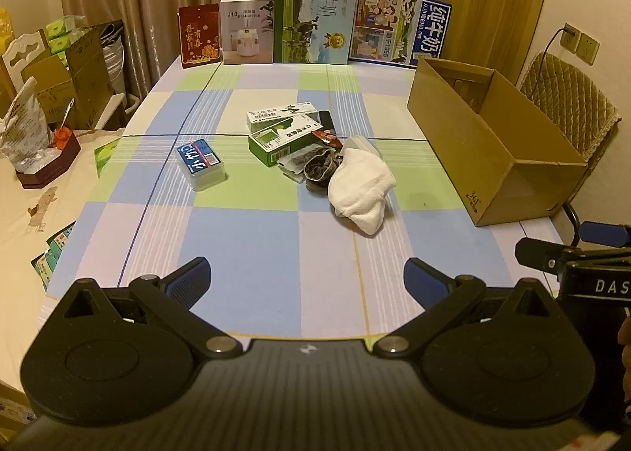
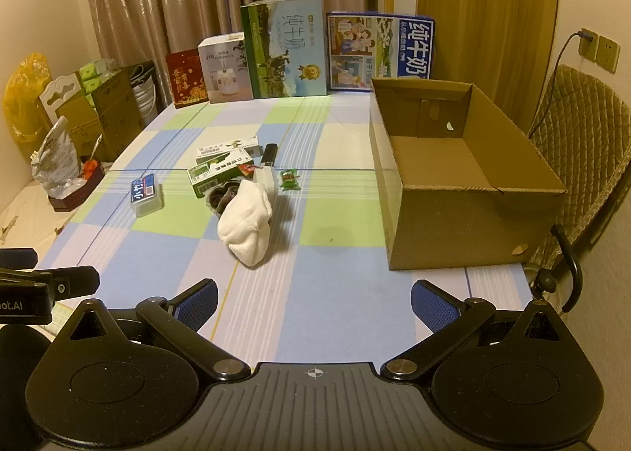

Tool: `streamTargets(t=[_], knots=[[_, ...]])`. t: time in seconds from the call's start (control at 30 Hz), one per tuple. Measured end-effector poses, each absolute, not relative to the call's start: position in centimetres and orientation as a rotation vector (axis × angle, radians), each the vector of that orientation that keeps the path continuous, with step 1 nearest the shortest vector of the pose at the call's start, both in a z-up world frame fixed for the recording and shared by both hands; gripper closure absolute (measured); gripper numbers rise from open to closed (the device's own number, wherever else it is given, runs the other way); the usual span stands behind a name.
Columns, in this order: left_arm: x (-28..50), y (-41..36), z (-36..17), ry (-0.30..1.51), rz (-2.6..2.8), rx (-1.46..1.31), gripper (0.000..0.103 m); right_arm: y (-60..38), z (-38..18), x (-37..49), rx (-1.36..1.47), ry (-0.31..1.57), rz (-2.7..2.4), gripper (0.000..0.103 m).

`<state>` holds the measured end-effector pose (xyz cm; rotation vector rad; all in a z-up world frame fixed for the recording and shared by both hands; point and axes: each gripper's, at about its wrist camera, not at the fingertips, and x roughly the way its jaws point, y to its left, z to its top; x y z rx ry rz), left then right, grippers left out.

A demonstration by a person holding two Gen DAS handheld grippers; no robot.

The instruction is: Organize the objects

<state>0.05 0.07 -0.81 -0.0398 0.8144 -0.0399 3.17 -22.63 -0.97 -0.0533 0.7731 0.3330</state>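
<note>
A heap of small items lies mid-table: a white sock (image 1: 361,190) (image 2: 246,220), a dark sock (image 1: 317,171), a green box (image 1: 282,143) (image 2: 215,176), a white box (image 1: 282,115) (image 2: 228,147), a black object (image 2: 269,155) and a green candy (image 2: 289,179). A clear case with a blue label (image 1: 201,165) (image 2: 146,194) lies to the left. An open cardboard box (image 1: 489,139) (image 2: 457,174) stands empty on the right. My left gripper (image 1: 307,277) and right gripper (image 2: 313,303) are both open and empty, near the table's front edge.
Several upright cartons (image 1: 315,17) (image 2: 286,48) line the table's far edge. A checked cloth (image 1: 244,238) covers the table. A side table at left holds bags and a dark tray (image 1: 47,167). A padded chair (image 2: 583,151) stands right of the cardboard box.
</note>
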Motion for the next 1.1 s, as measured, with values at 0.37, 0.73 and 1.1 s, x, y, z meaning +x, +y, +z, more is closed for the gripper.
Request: streamTargets(t=[0.37,0.73,1.1], knots=[[-0.1,0.1,-0.9,0.818,-0.039,-0.041,0.001,-22.7,-1.2,3.1,-0.052,0.774,0.334,0.002],[0.1,0.4,-1.2,0.826,0.036,-0.076,0.001,-22.7,-1.8,3.0,-0.052,0.781,0.334,0.002],[0.5,0.7,-1.6,0.846,0.038,-0.086,0.001,-22.6,-2.3,3.6,-0.052,0.803,0.334,0.002]])
